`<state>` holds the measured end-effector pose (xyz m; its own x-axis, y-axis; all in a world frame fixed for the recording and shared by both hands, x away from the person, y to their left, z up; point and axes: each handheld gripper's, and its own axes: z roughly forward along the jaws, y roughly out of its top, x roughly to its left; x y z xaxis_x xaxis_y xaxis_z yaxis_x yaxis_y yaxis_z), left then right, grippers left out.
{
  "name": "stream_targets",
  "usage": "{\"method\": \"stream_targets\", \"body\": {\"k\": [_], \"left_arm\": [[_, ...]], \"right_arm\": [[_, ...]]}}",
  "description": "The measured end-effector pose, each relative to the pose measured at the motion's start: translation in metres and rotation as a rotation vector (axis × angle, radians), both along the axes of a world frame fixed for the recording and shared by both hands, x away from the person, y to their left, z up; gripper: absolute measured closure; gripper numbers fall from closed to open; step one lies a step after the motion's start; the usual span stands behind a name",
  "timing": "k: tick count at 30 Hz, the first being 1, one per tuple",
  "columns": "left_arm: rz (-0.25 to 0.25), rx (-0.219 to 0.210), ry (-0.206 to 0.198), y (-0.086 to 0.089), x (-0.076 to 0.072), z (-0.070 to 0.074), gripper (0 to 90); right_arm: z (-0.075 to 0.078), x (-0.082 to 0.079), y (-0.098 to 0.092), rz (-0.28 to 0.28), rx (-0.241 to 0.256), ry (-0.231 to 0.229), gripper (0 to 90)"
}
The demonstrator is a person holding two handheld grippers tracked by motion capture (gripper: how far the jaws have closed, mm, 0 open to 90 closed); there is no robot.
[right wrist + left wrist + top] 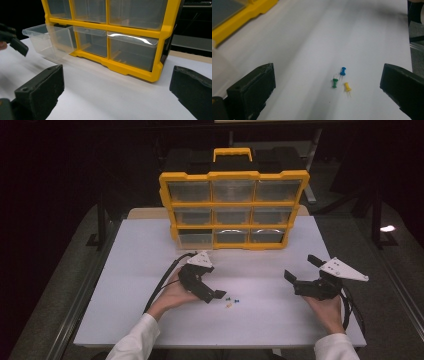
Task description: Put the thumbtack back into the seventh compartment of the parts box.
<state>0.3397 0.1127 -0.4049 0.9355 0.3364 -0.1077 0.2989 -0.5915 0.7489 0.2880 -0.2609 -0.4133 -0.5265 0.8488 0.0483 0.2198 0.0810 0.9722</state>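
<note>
A yellow organizer (233,175) with clear drawers stands upright at the back of the white table (140,270). Its bottom-left drawer (43,37) is pulled partway out and looks empty. Three push pins lie on the table: blue (343,71), green (334,83) and yellow (347,86). In the high view the pins (230,301) sit just right of my left gripper (214,281). That left gripper (329,73) is open, its jaws spread wide on either side of the pins and above them. My right gripper (301,267) is open too, facing the organizer (130,71) with nothing between its jaws.
The organizer has a yellow carry handle (232,153) on top. A cable (165,277) trails from the left gripper across the table. The table's front edge (215,342) lies near the person's white sleeves. Dark floor surrounds the table.
</note>
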Motion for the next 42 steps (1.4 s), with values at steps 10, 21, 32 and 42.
{"method": "stream_targets", "body": {"k": [10, 21, 32, 42], "left_arm": [[-0.076, 0.054, 0.037, -0.016, -0.003, -0.010, 19.9], [-0.103, 0.119, 0.054, -0.024, -0.002, -0.021, 45.5], [-0.112, 0.144, 0.065, -0.027, 0.001, -0.028, 66.1], [-0.107, 0.164, 0.077, -0.034, 0.002, -0.036, 73.9]], "right_arm": [[0.002, -0.001, 0.001, 0.005, 0.004, -0.004, 0.0], [0.003, -0.001, 0.001, 0.010, 0.012, -0.005, 0.0], [0.003, -0.001, 0.001, 0.011, 0.013, -0.006, 0.0], [0.004, -0.002, 0.000, 0.009, 0.017, -0.011, 0.0]]}}
